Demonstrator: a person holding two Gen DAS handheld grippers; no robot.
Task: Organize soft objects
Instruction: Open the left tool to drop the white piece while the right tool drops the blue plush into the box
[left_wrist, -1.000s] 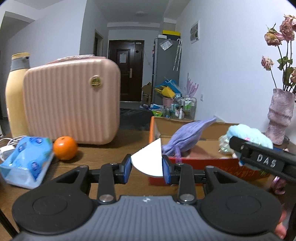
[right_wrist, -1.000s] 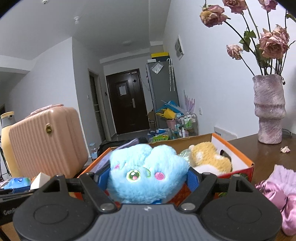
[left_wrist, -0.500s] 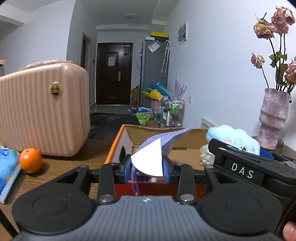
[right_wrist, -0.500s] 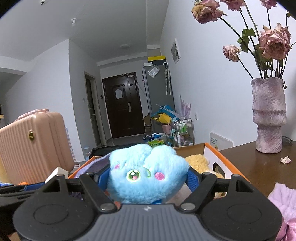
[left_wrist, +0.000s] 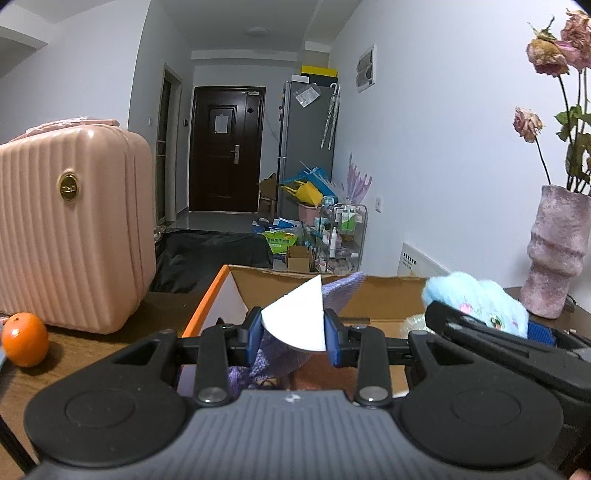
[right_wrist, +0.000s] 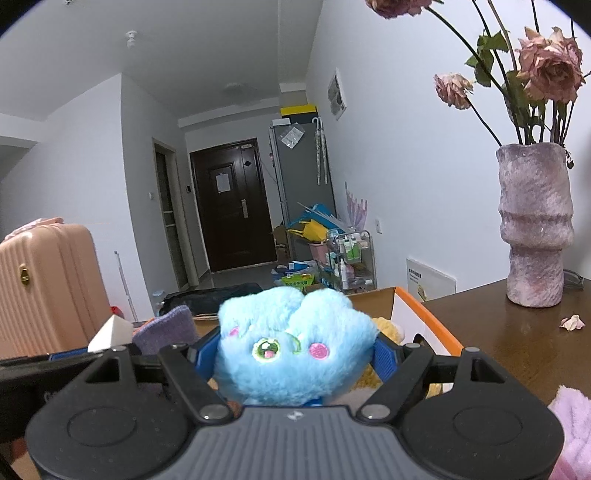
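Note:
My left gripper (left_wrist: 293, 332) is shut on a white wedge-shaped sponge (left_wrist: 297, 321) and holds it over the near edge of the orange cardboard box (left_wrist: 207, 295). A purple knit cloth (left_wrist: 340, 286) lies in the box just behind the sponge. My right gripper (right_wrist: 291, 350) is shut on a fluffy blue plush toy (right_wrist: 295, 350) and holds it over the same box (right_wrist: 424, 310). The plush also shows in the left wrist view (left_wrist: 476, 299). A yellow plush (right_wrist: 388, 328) lies in the box behind it.
A pink hard suitcase (left_wrist: 70, 229) stands on the wooden table (left_wrist: 92, 343) at the left, with an orange (left_wrist: 24, 339) in front of it. A purple vase of dried roses (right_wrist: 535, 229) stands at the right. A pink fluffy cloth (right_wrist: 572, 424) lies at the near right.
Both grippers have moved forward and closer over the box with their loads. The blue tissue pack has slid out of the left view and the suitcase has shifted left.

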